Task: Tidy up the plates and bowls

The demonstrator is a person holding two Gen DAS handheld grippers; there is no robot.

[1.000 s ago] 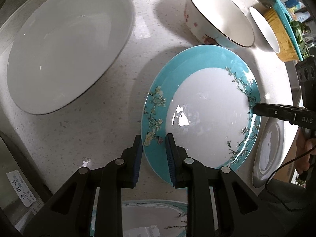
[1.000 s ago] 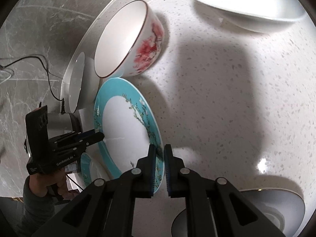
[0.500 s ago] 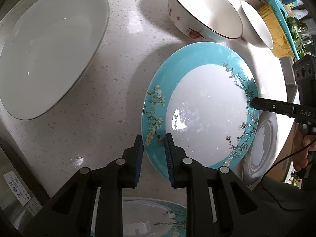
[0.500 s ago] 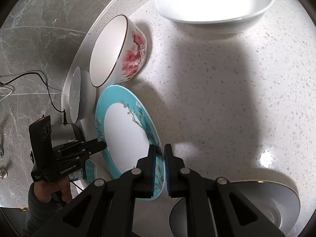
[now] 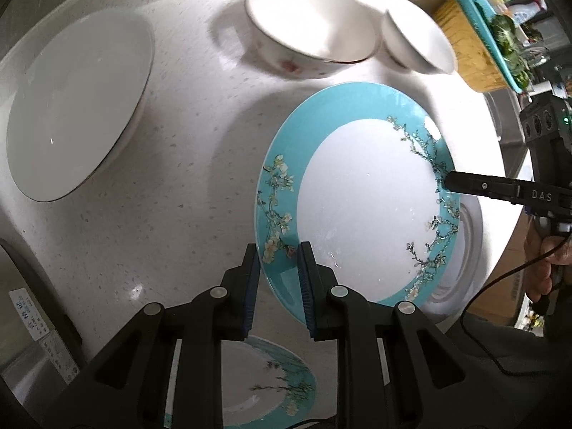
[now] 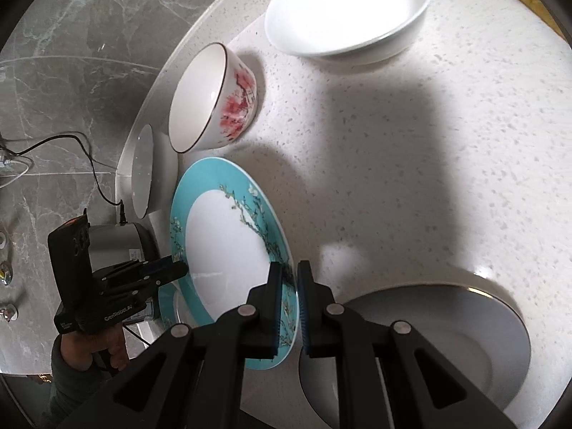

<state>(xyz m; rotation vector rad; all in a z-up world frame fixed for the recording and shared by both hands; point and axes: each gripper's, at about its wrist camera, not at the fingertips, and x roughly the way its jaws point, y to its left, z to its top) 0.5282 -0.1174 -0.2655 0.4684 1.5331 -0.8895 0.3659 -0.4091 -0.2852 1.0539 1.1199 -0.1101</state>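
A turquoise-rimmed plate (image 5: 361,193) with a blossom pattern hangs tilted above the speckled counter, held from two sides. My left gripper (image 5: 277,255) is shut on its near rim in the left wrist view. My right gripper (image 6: 290,275) is shut on the opposite rim of the plate (image 6: 221,250). Each gripper shows in the other's view: the right gripper (image 5: 448,180) at the plate's far edge, the left gripper (image 6: 180,268) at its left edge. A second turquoise plate (image 5: 257,375) lies below the left gripper, mostly hidden.
On the counter (image 5: 178,178) stand a large white deep plate (image 5: 75,107), a red-flowered bowl (image 5: 307,32), a small white bowl (image 5: 418,39) and a gold-rimmed pale plate (image 6: 429,343). A yellow basket (image 5: 468,43) with greens sits far right. A steel appliance (image 6: 118,243) stands beside the counter.
Both grippers have risen with the turquoise plate between them, so the counter and the bowls look farther off. Both grips on the rim are unchanged.
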